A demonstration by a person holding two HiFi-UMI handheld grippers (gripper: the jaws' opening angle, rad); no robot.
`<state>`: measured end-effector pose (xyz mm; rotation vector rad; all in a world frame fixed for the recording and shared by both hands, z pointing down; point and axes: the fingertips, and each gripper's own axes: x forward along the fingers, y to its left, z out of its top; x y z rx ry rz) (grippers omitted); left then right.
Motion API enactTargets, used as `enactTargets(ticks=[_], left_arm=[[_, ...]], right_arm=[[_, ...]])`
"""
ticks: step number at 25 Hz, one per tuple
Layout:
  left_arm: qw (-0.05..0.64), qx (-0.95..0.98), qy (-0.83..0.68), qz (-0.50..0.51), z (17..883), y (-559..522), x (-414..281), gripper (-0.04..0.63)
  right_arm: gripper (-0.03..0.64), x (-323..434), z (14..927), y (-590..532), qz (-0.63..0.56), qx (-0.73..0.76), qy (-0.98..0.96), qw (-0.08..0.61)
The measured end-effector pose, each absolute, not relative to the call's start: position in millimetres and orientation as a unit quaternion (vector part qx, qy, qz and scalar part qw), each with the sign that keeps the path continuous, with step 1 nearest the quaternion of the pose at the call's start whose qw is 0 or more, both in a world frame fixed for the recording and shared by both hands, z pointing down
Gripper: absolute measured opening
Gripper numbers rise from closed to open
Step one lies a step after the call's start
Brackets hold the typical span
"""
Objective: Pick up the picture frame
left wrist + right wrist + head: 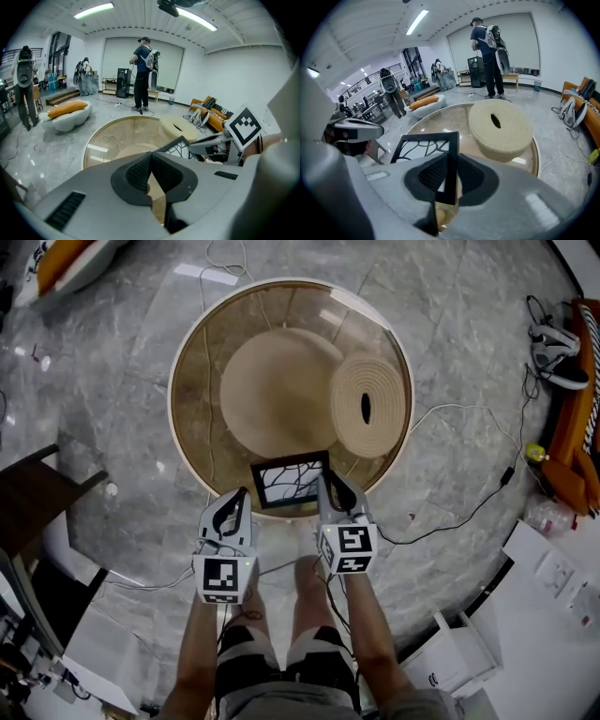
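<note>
Your right gripper (pixel 449 182) clamps the right edge of the black picture frame (pixel 291 480), over the near rim of the round glass table (pixel 184 354). Your left gripper (pixel 151 164) sits just left of the frame, pads together on nothing.

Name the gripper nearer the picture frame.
Right. The right gripper clamps the right edge of the picture frame; the left gripper sits beside its left side, fingers shut, empty.

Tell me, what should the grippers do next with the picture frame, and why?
Probably raise the picture frame gently, clear of the glass table. The right gripper has its jaws clamped on the right edge alone; the left gripper is shut and empty beside it.
</note>
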<state>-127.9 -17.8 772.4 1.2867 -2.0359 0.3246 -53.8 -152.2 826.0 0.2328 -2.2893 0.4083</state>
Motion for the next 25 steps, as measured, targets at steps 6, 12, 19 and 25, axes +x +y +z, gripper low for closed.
enactTargets(ticks=[6,12,19,25], left_arm=[[0.323,0.494,-0.798,0.125,721.9,-30.0,-140.2,0.020],[0.295,0.497,-0.806,0.122,655.5,-39.4,-148.8,0.020],[0.251,0.506,-0.815,0.129,569.8,-43.5,-158.7,0.020],[0.218,0.508,-0.824,0.126,496.6,-50.2,-160.1,0.020]], right_arm=[[0.063,-63.2,769.9,-168.2,0.156,0.102,-0.913,0.363],[0.063,-70.6,699.6,-180.2,0.148,0.115,-0.924,0.332],[0.063,-76.2,603.1,-192.3,0.136,0.135,-0.939,0.285],[0.063,-68.1,520.7,-202.9,0.128,0.151,-0.950,0.244]])
